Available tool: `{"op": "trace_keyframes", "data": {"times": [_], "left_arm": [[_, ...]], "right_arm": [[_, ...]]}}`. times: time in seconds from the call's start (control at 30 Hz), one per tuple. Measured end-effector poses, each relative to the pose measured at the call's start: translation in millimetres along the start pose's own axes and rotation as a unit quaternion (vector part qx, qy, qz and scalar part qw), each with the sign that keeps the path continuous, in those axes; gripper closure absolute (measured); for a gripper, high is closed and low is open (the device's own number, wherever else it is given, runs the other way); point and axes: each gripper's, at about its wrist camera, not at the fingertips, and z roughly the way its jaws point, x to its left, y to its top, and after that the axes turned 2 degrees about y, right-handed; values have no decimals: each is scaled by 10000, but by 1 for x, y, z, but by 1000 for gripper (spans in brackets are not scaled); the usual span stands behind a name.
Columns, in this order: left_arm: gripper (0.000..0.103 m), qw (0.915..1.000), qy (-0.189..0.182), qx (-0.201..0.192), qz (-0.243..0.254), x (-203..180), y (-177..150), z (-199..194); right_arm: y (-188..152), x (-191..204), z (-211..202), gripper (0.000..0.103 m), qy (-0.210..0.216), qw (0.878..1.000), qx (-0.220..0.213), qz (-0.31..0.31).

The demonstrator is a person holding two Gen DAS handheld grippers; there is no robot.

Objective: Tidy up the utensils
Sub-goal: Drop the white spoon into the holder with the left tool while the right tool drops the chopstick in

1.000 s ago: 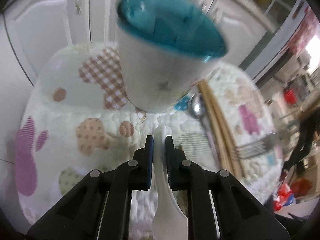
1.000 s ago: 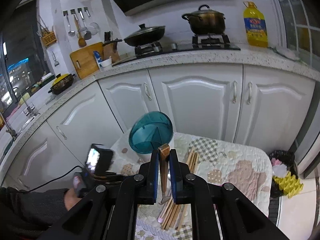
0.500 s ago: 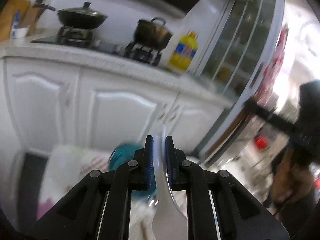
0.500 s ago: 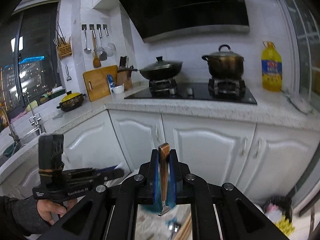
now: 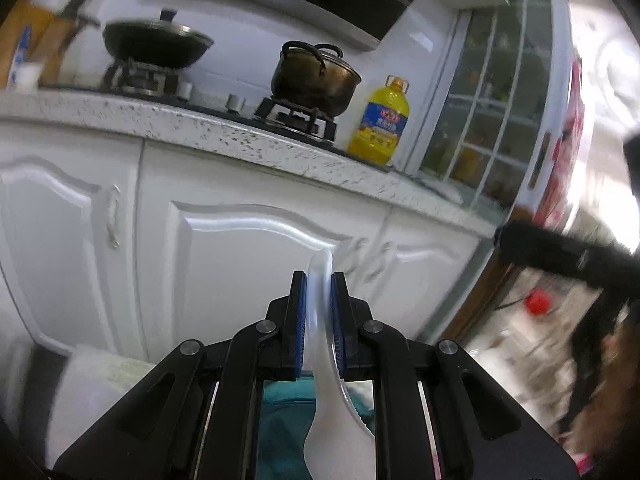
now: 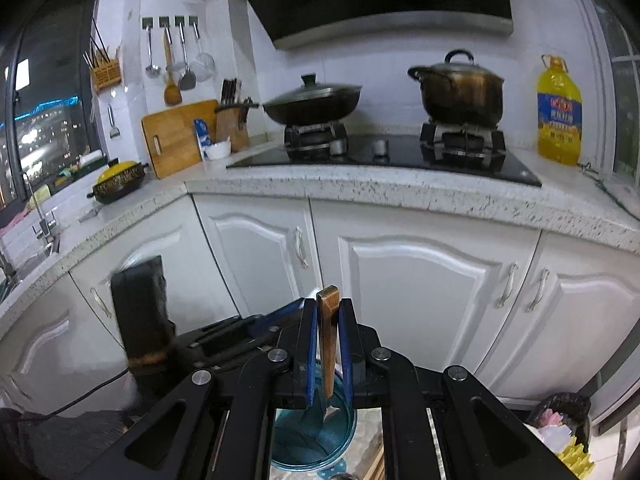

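We grip a white spoon (image 5: 320,320) in our left gripper (image 5: 319,280) and a wooden-handled utensil (image 6: 328,332) in our right gripper (image 6: 328,308), above the teal cup (image 6: 312,440).

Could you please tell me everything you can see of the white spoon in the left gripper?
The white spoon looks like smooth, slightly translucent plastic or ceramic, in one curved piece. Its narrow handle end pokes just past the fingertips of the left gripper, whose blue-padded jaws are shut on the handle from both sides. The spoon widens toward the camera and runs out of the bottom of the left wrist view, so its bowl is not fully seen. It hangs over a teal cup without visibly touching it. Only the pads touch it.
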Motion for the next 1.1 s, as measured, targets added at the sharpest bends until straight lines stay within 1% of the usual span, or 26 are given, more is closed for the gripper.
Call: {"op": "trace_keyframes", "data": {"times": [0.03,0.07,0.2,0.23,0.37,0.43,0.47,0.53,0.63,0.73,0.9,1.0,1.07,1.1], "left_arm": [[93,9999,76,-73,131,0,-6,0],[93,9992,227,-138,286,1,-11,1],[93,9956,534,-355,687,4,-28,3],[93,9948,592,-405,727,5,-33,3],[93,9942,654,-356,770,9,-44,5],[93,9921,777,-447,876,8,-46,2],[93,9895,906,-539,990,6,-47,1],[96,9814,1175,-754,1318,-1,-49,-1],[96,9635,1488,-1096,1935,-15,-57,-3],[96,9532,1535,-1236,2294,-22,-67,-3],[96,9581,1326,-846,2393,-23,-79,-2],[96,9628,1288,-664,2279,-19,-82,-3],[85,9657,1326,-517,2172,-18,-82,-5],[78,9678,1306,-447,2105,-17,-82,-6]], "right_arm": [[-3,0,3,94,17,10000,33,5],[-5,-1,7,94,33,10000,70,17],[-18,-3,20,93,113,9996,246,125],[-20,-4,21,93,120,9995,265,146],[-29,-8,25,93,146,9989,362,256],[-33,-9,25,93,145,9987,392,281],[-34,-10,25,93,135,9986,410,290],[-37,-11,26,93,111,9984,453,323],[-42,-12,27,93,100,9980,506,376],[-47,-12,28,93,111,9976,552,407],[-52,-14,30,93,152,9967,640,479],[-52,-19,27,92,209,9959,627,620],[-52,-20,25,85,226,9956,597,689],[-52,-21,23,71,198,9956,572,722]]}}
